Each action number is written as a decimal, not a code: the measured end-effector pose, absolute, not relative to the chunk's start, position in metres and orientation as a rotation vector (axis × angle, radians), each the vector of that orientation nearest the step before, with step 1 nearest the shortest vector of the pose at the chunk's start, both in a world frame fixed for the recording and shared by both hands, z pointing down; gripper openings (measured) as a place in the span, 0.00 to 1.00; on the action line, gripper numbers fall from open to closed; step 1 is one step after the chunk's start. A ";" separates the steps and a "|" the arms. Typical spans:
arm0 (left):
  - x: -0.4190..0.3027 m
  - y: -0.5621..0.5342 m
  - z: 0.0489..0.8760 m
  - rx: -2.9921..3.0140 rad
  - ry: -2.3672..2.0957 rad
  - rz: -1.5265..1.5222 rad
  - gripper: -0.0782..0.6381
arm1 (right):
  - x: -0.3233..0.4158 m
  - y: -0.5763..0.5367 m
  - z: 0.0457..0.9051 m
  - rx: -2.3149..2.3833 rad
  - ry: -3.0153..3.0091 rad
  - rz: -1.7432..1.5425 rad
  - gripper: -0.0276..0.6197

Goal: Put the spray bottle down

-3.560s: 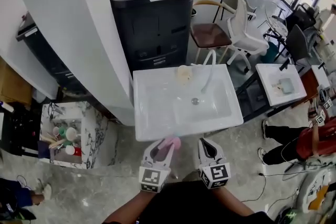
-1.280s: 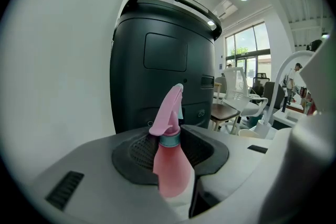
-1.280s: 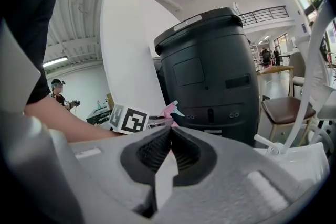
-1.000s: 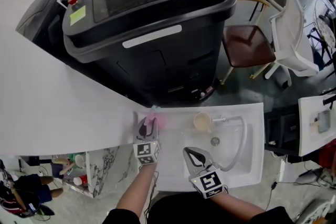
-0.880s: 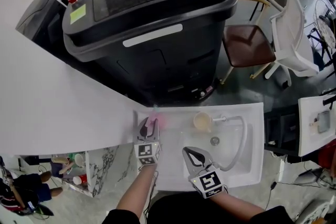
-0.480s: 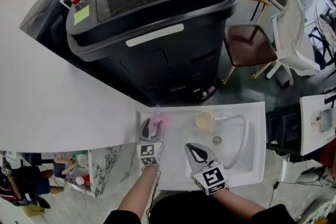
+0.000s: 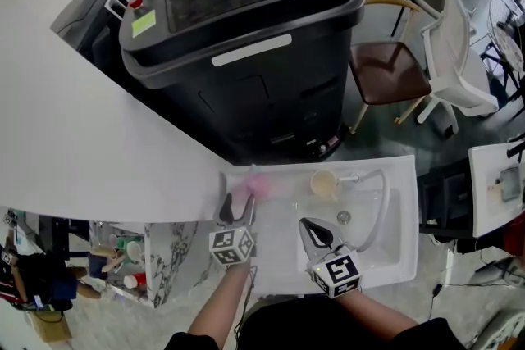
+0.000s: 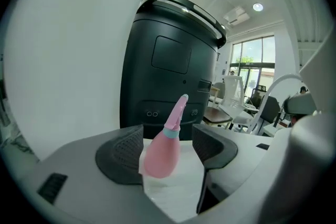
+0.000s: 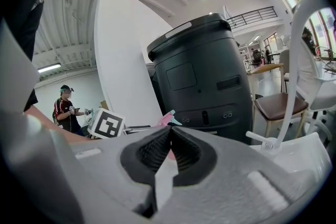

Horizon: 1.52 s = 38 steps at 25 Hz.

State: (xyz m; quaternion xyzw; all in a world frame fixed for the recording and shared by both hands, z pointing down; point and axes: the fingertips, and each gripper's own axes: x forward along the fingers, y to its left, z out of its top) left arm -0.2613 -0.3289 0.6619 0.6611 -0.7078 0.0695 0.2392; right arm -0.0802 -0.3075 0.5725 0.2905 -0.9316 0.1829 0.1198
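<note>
Left gripper view: the pink spray bottle [image 8: 160, 153] is shown standing upright on the white sink ledge [image 8: 176, 196], between the spread, opening jaws of the left gripper [image 8: 167, 145], with neither pad pressed on it; release onto this back corner beside the wall [image 8: 68, 60] is judged nearly complete. The right gripper [image 9: 170, 152] is seen pressed together on nothing, held near the basin [image 7: 373, 240], presumably to stay clear.

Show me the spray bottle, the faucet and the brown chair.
spray bottle [image 8: 157, 157]: left gripper view, on its pink body.
faucet [image 7: 384, 197]: head view, on its curved spout.
brown chair [image 7: 385, 71]: head view, on its seat.
</note>
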 end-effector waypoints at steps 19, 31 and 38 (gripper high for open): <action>-0.226 -0.101 0.521 2.067 -1.886 0.078 0.22 | -0.074 -0.144 0.529 1.016 -2.696 0.390 0.04; -0.164 0.008 0.510 2.230 -1.737 0.116 0.13 | -0.044 -0.043 0.503 1.196 -2.662 0.304 0.04; -0.179 0.022 0.511 2.233 -1.769 0.102 0.13 | -0.049 -0.022 0.510 1.225 -2.654 0.290 0.04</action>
